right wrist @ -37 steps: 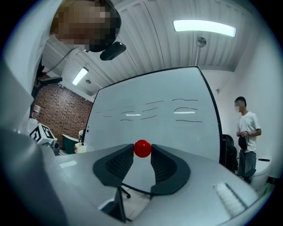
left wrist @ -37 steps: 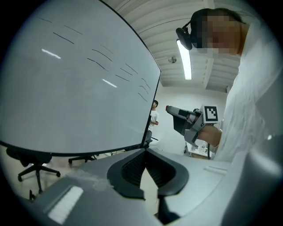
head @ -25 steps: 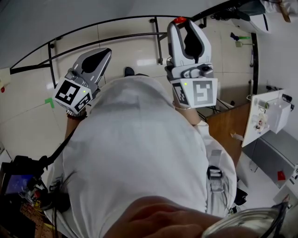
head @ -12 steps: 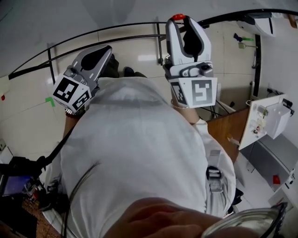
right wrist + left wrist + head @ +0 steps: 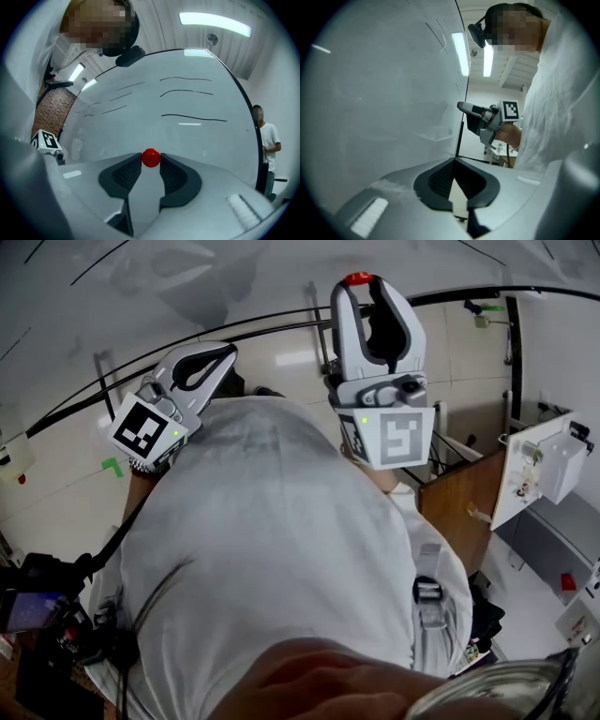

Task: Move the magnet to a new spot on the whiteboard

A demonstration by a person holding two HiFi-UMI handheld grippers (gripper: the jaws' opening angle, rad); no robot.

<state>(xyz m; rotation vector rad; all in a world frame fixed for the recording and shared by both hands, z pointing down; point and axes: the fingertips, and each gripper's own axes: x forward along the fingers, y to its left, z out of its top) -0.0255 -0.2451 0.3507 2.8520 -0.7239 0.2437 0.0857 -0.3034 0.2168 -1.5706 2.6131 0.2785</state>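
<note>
A small red round magnet [image 5: 151, 158] is pinched between the tips of my right gripper [image 5: 151, 159], which is shut on it. It is held just in front of the whiteboard [image 5: 187, 108], which carries a few black pen lines. In the head view the magnet [image 5: 357, 279] shows as a red dot at the top of the right gripper [image 5: 361, 287], close to the whiteboard [image 5: 187, 277]. My left gripper [image 5: 223, 352] is lower and to the left, jaws shut with nothing in them. In the left gripper view its tips [image 5: 453, 159] meet beside the board [image 5: 384, 93], and the right gripper [image 5: 483, 119] is ahead.
The board's black frame [image 5: 234, 329] curves across the head view. A brown wooden table [image 5: 459, 502] and a white box [image 5: 548, 465] stand to the right. Dark equipment [image 5: 37, 606] sits at lower left. A second person [image 5: 265, 136] stands beyond the board's right edge.
Both grippers have risen toward the whiteboard, which now fills more of the top of the head view. The right gripper still holds the red magnet.
</note>
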